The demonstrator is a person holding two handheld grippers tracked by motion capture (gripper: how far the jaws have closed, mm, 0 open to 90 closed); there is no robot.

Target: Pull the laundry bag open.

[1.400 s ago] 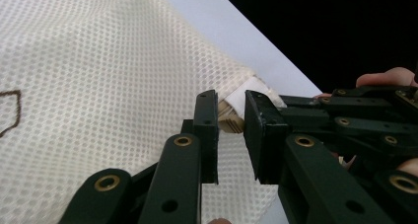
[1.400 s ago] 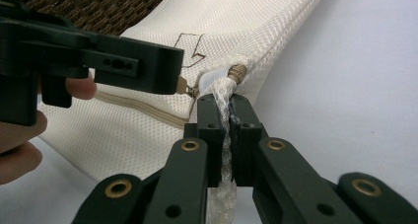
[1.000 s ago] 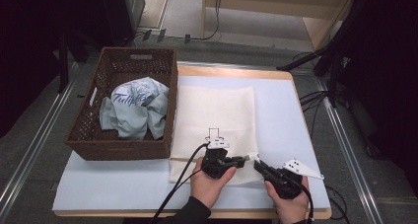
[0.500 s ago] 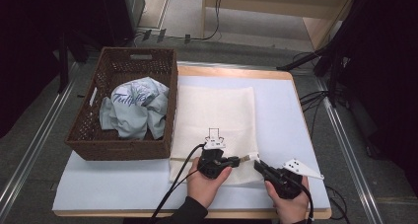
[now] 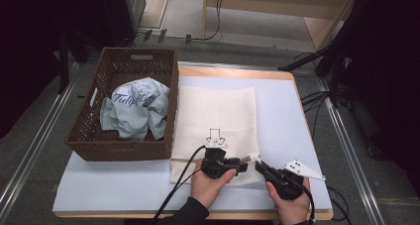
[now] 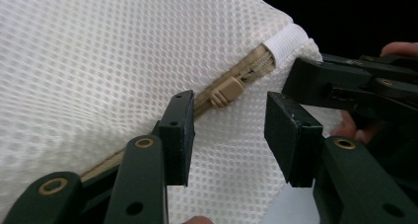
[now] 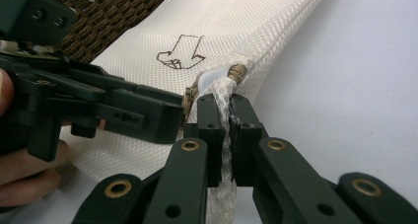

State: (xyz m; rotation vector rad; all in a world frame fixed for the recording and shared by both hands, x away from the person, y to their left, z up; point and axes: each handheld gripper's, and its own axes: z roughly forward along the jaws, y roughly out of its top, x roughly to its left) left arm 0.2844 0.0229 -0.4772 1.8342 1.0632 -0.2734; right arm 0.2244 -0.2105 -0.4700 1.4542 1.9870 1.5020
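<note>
My left gripper [image 6: 229, 130] sits right at the zipper pull [image 6: 226, 90] of the white mesh bag [image 5: 218, 121]; its jaws have just been opening and now stand partly apart, and the tan pull lies just past their tips, between the two pads but not touched by them; my right gripper [image 7: 225, 130] is squeezed tight on the corner of the bag, with a bunch of mesh pinched between its pads; that pinch is just beside the white tab [image 7: 214, 78] where the zipper [image 6: 246, 68] ends, so my two grippers are very close, almost tip to tip.

The bag lies flat on the table [image 5: 292, 116], from about its middle down to the near edge, with its left side against the brown basket [image 5: 94, 131]; my grippers meet at the bag's near right corner; the bag is a creamy white net full of tiny holes; a small black drawing [image 5: 215, 135] is on it near the zipper end; the zipper is tan and runs along the near edge; the basket sits at the left side of the table and holds a crumpled light blue cloth [image 5: 132, 110].
</note>
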